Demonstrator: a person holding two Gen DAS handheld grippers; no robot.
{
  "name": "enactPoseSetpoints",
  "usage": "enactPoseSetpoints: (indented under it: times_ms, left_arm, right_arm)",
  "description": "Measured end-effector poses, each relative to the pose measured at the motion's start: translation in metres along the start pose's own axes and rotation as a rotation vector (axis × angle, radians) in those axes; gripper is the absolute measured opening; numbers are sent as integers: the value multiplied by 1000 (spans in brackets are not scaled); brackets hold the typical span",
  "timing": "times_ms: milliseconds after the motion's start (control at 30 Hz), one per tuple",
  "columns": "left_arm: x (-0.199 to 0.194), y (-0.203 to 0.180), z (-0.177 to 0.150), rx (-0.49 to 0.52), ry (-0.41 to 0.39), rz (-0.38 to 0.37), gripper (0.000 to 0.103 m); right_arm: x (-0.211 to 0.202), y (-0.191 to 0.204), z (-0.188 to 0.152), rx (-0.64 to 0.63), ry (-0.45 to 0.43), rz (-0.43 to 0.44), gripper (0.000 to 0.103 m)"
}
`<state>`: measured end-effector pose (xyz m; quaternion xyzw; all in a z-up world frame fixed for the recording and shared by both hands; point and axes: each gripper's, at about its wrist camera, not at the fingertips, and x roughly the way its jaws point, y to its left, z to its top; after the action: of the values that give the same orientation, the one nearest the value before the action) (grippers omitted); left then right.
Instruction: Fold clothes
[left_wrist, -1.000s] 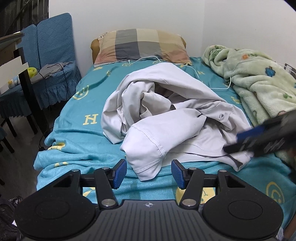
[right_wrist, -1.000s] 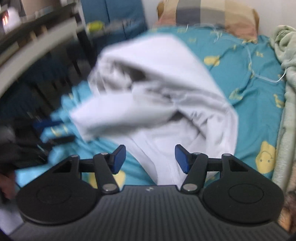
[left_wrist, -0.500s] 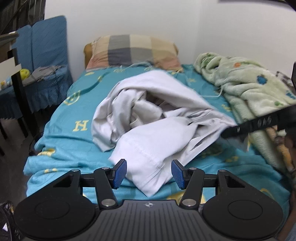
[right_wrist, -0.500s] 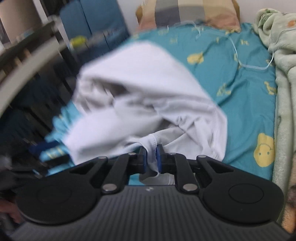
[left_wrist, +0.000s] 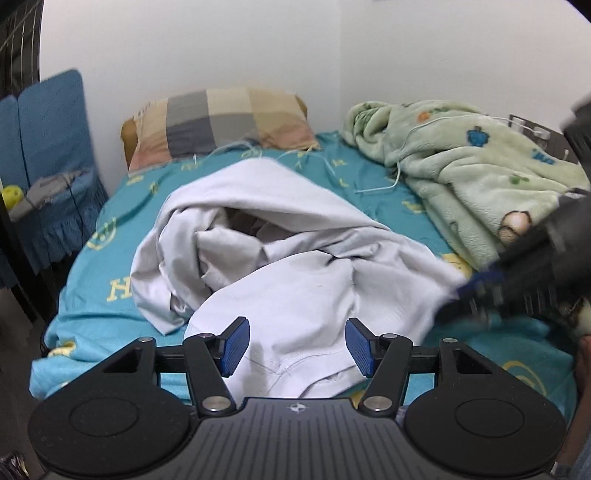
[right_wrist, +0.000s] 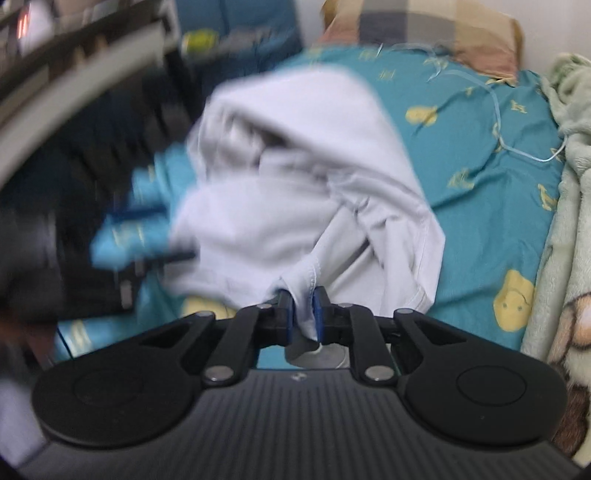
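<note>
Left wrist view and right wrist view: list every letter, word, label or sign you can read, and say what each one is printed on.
"H": yellow letter on the teal bedsheet, left of the white garment.
Other yellow marks on the sheet: smiley faces and blurred shapes, not readable as text.
Small round emblem on the left gripper body: a symbol, no letters.
Green blanket: cartoon figures only, no words.
Pillow: none.

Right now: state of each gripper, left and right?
Left gripper: open, holding nothing; the white garment lies between its fingers.
Right gripper: closed on a bunched edge of the white garment.
</note>
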<state>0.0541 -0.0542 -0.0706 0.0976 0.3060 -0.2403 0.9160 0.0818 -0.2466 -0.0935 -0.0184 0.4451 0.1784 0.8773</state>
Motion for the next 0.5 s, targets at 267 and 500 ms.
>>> enactPoseSetpoints:
  times_ms: [267,500]
  left_arm:
    - [19,-7,-10,135,89,-35,55]
    - [33,-23,-25,292,159,24,46]
  right_arm:
    - [-17,-2,4,42,-97,-48,61]
    - [-24,-30,15,232,-177,28,68]
